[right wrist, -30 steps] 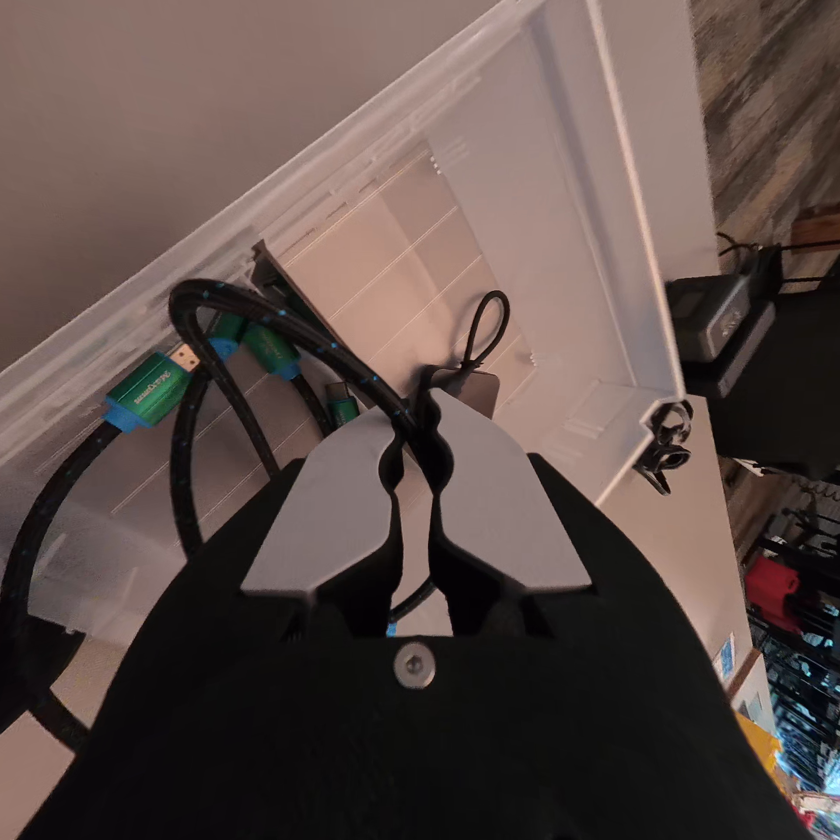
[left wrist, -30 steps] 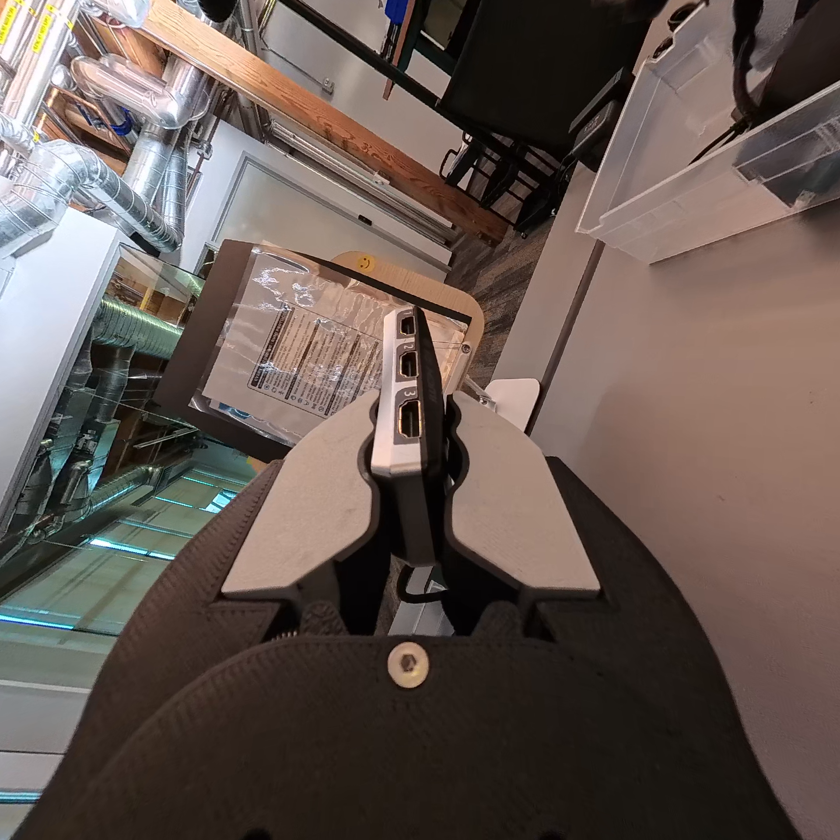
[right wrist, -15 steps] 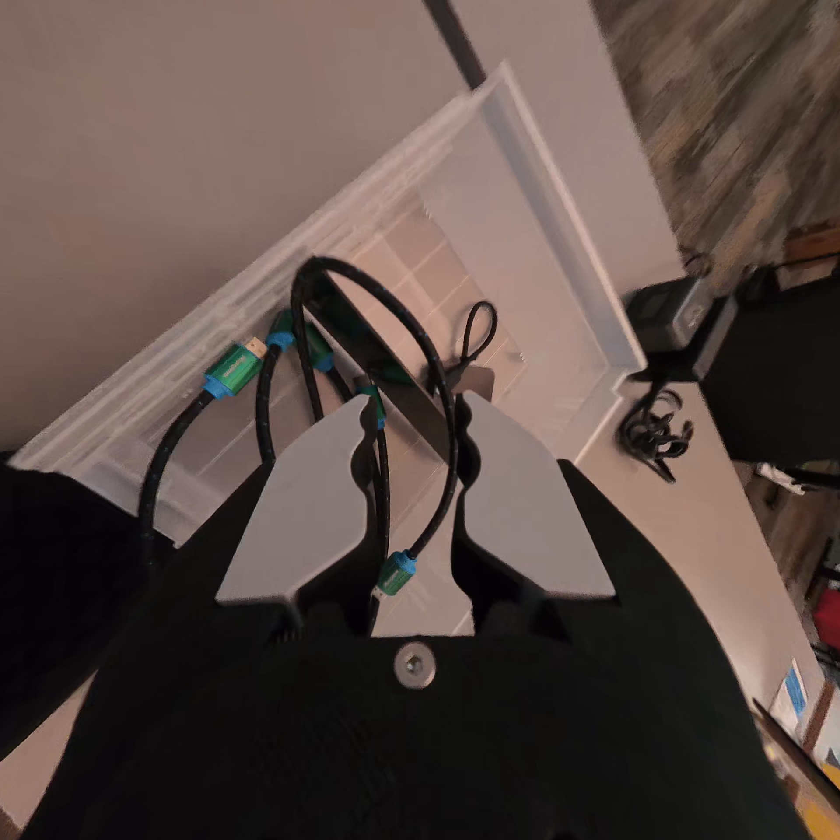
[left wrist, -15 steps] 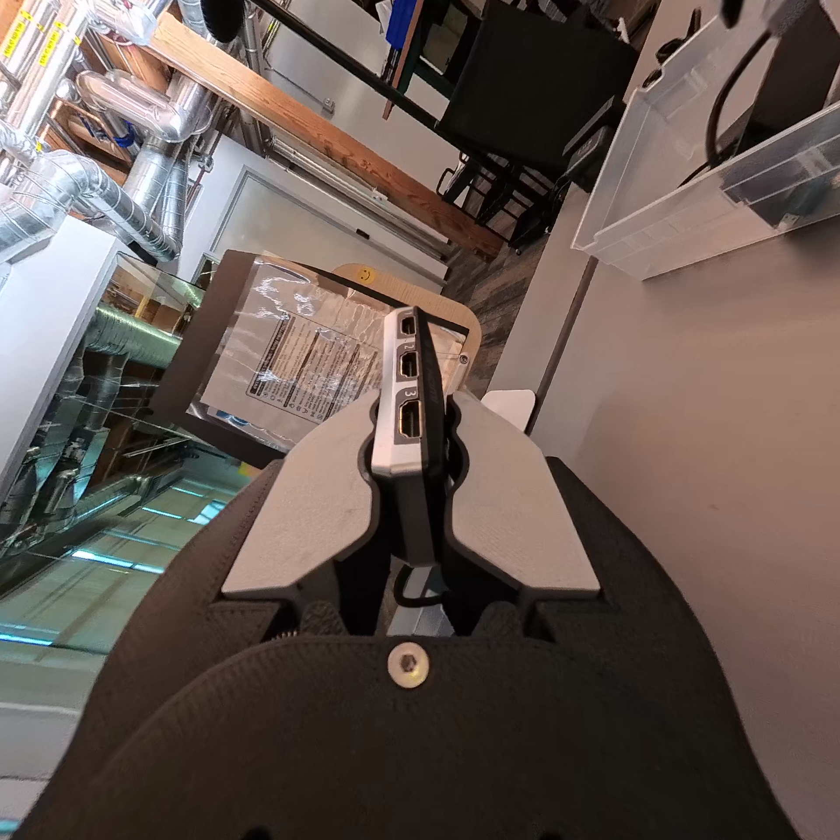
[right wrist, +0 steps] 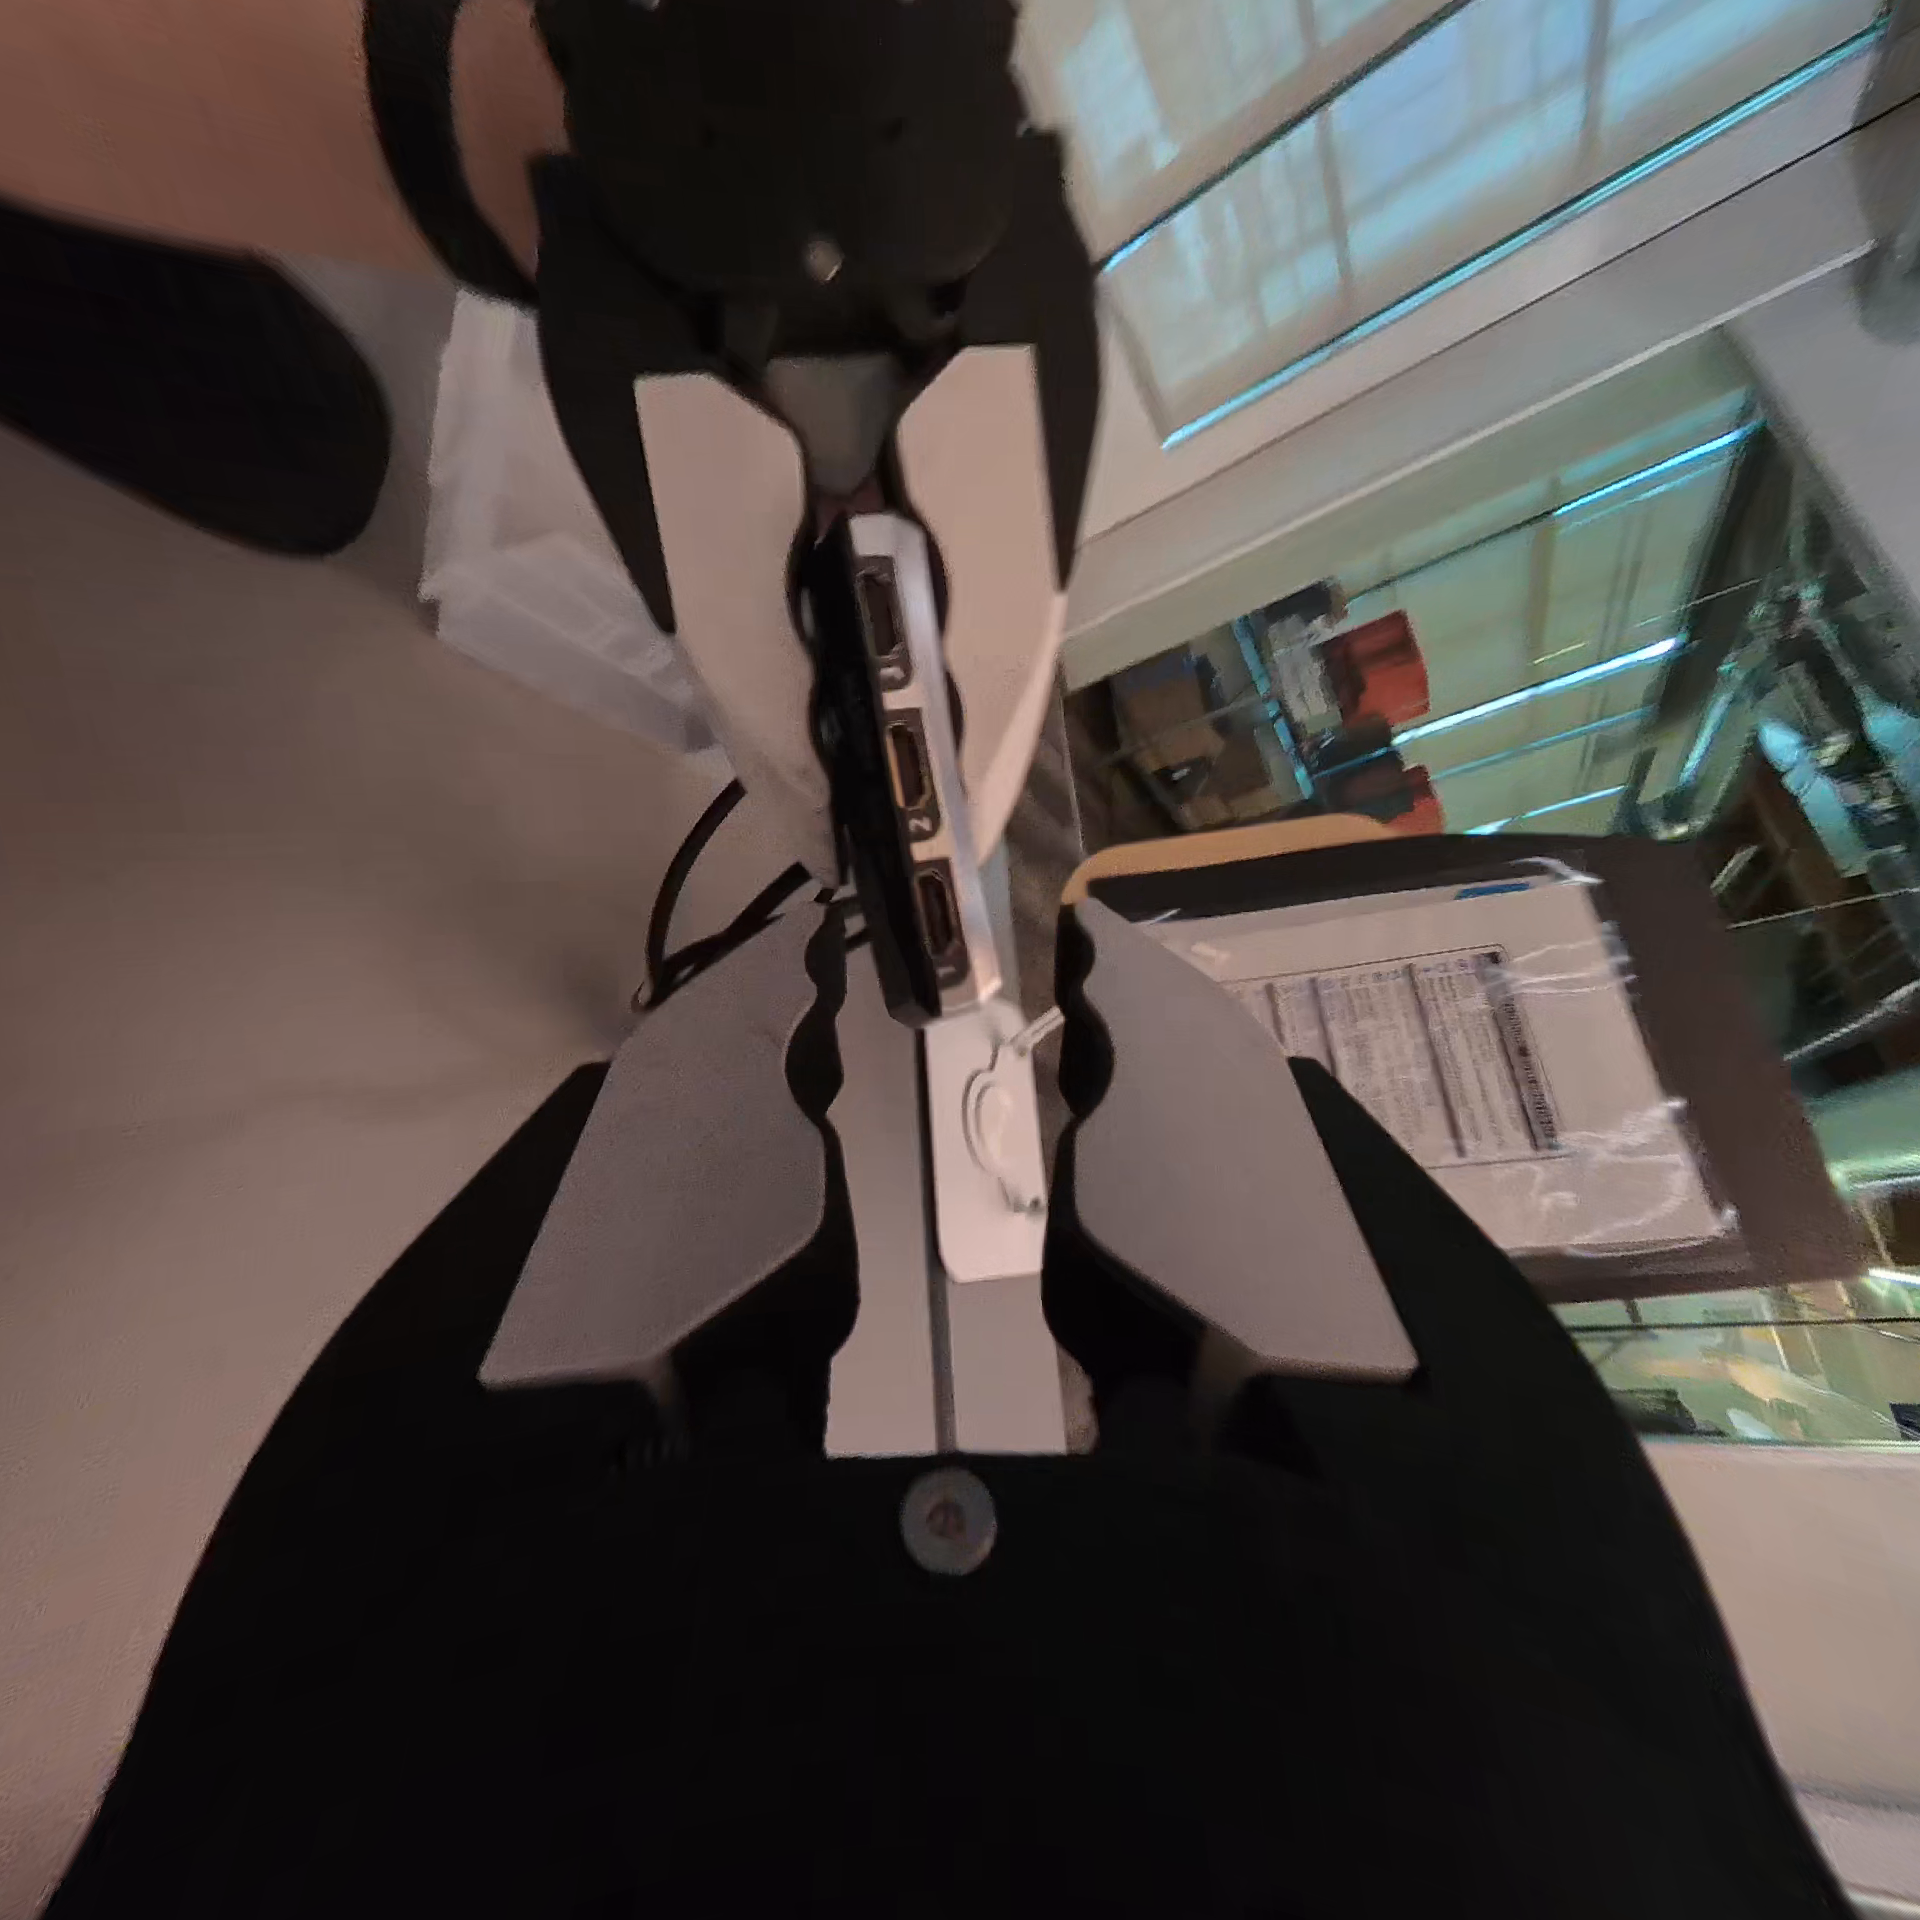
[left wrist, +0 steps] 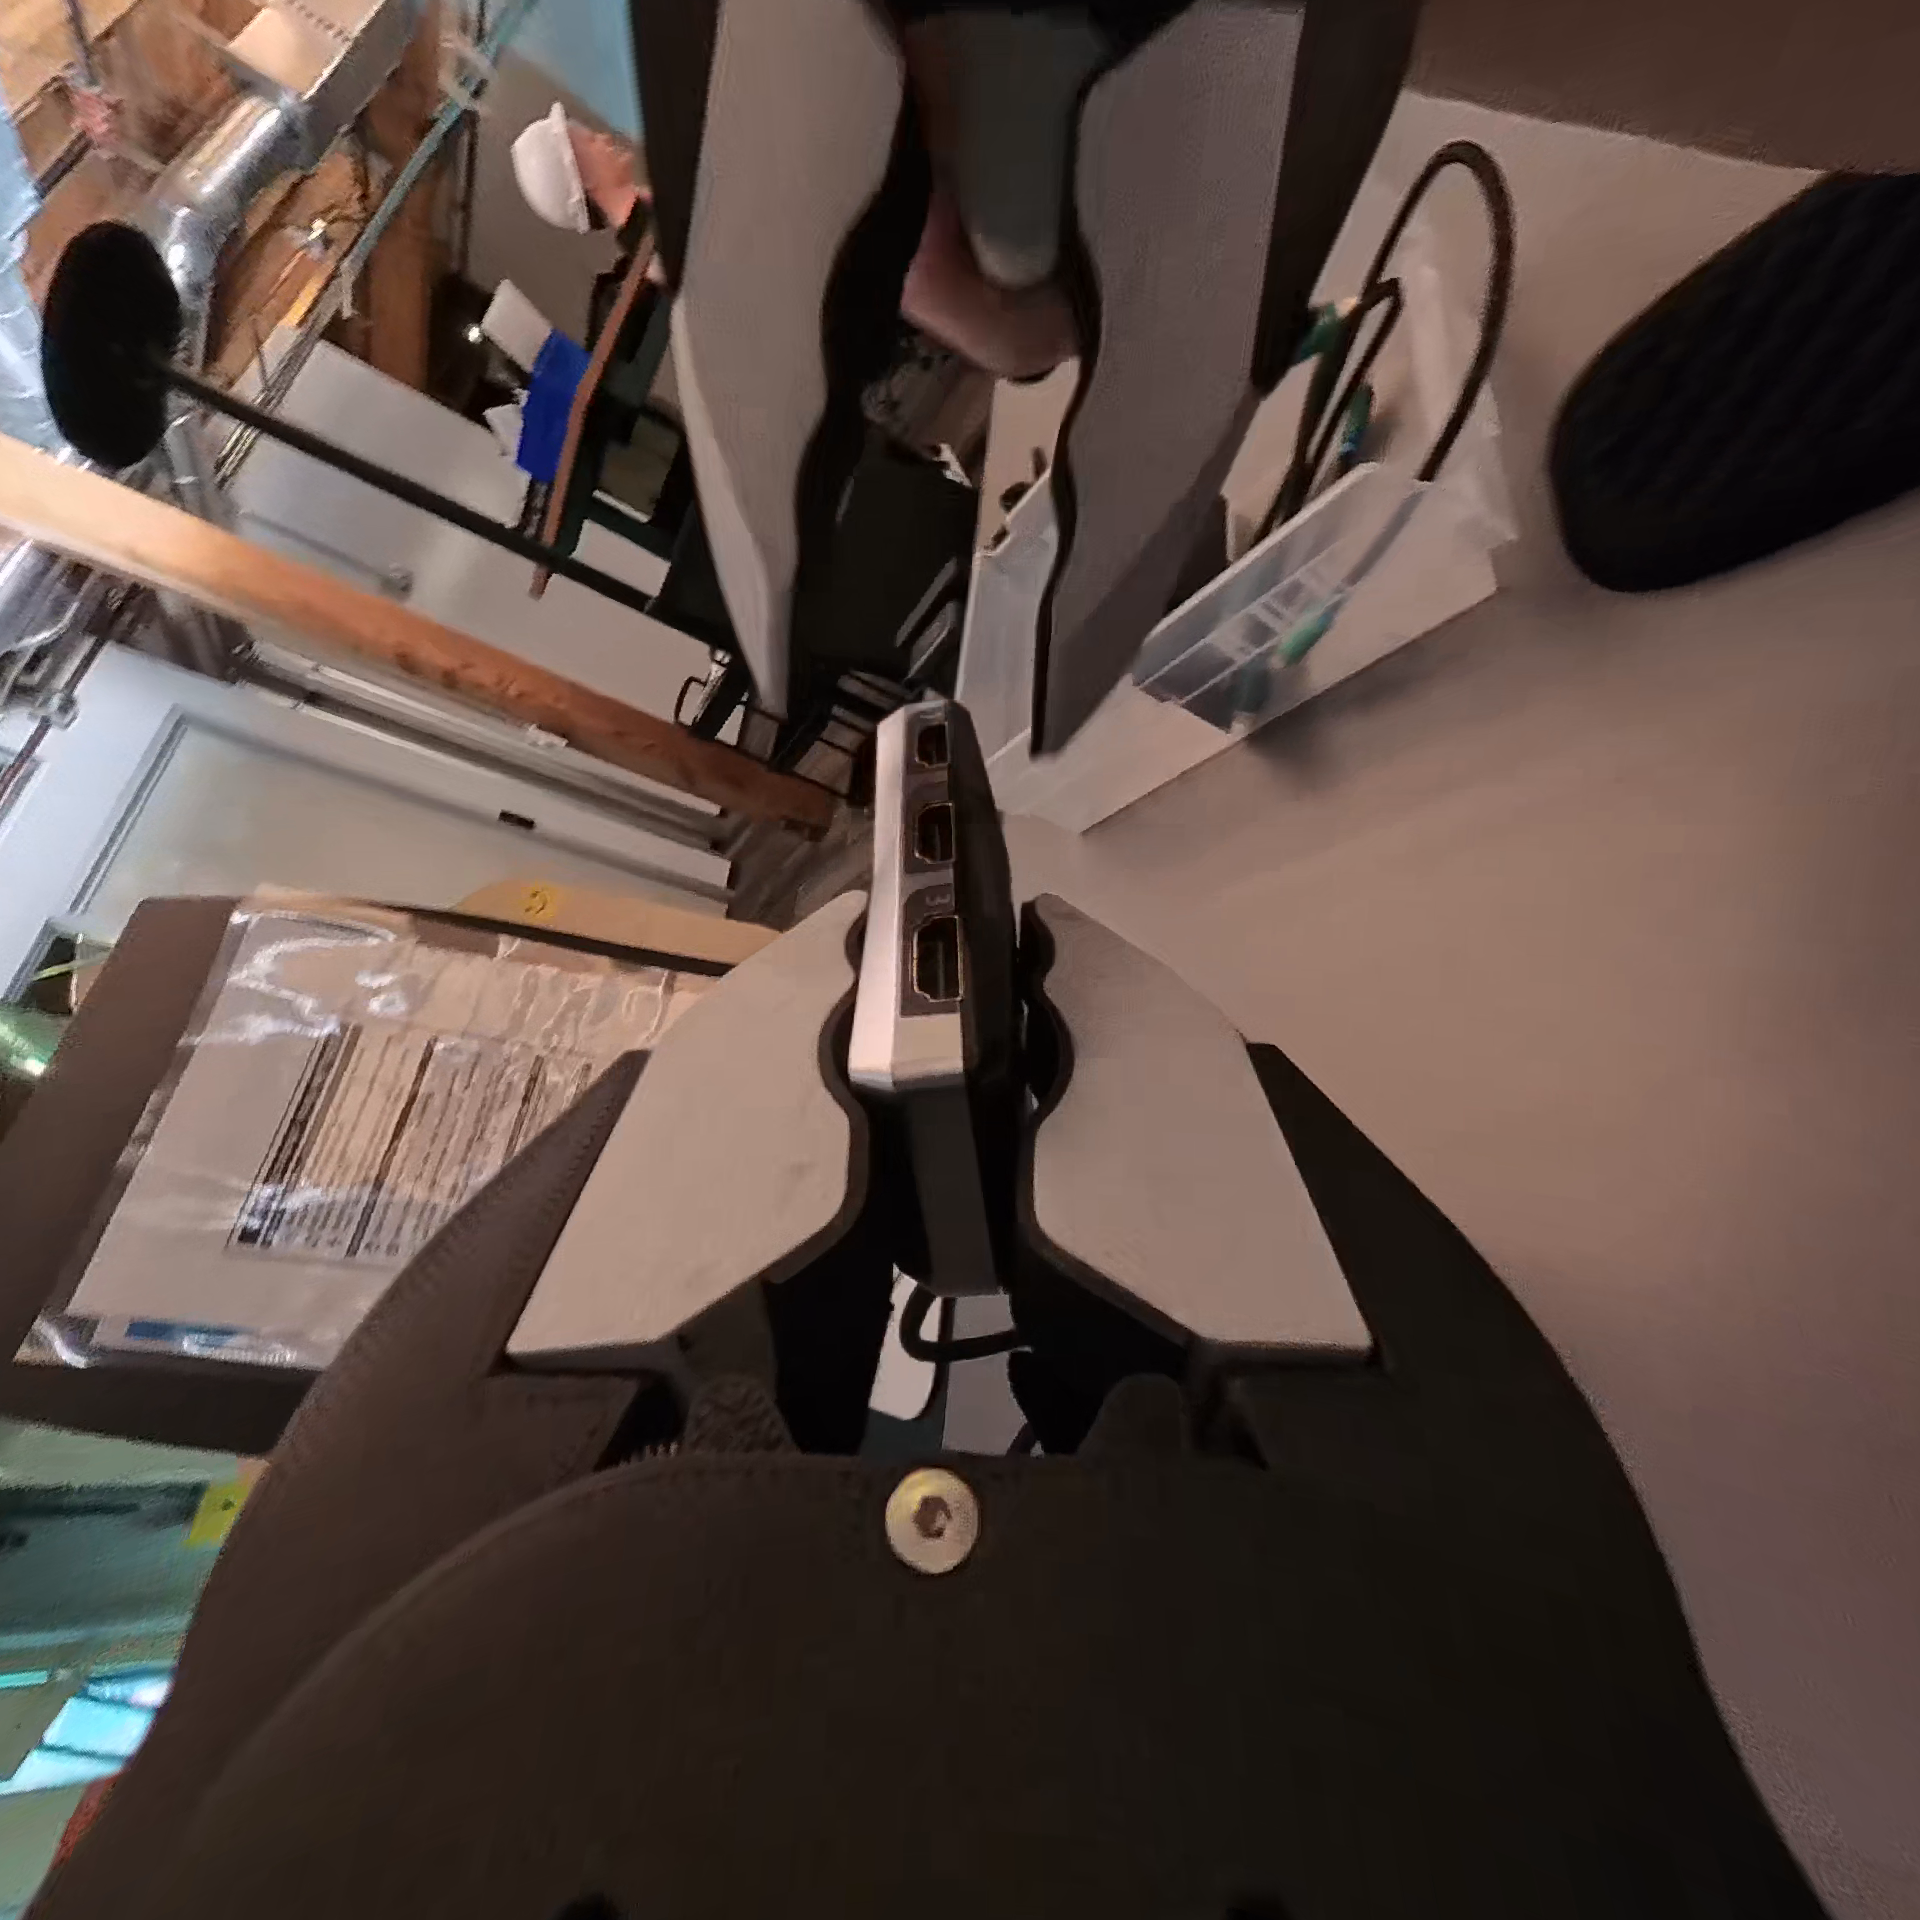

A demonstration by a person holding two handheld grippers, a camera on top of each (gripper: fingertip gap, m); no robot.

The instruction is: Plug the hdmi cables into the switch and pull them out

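Observation:
My left gripper (left wrist: 940,920) is shut on the HDMI switch (left wrist: 883,997), a flat silver and black box. Its three ports face the camera and are empty. My right gripper (right wrist: 945,956) is open and empty. It points at the switch (right wrist: 914,769) from the far side, and the switch's free end sits just in front of its fingertips. In the left wrist view the right gripper (left wrist: 909,717) hangs from the top edge. In the right wrist view the left gripper (right wrist: 909,852) grips the switch. Black HDMI cables with green plugs (left wrist: 1340,436) lie in a clear bin (left wrist: 1247,665).
A dark board with a plastic-sleeved sheet (left wrist: 343,1091) stands beyond the grey table's (left wrist: 1507,1091) edge; it also shows in the right wrist view (right wrist: 1455,1039). A black rounded object (left wrist: 1745,384) lies by the bin. A small white plate (right wrist: 987,1143) sits below the right gripper.
My right gripper opened, let go of the black cable in the bin and swung over to face the switch. My left gripper turned toward the bin, still holding the switch.

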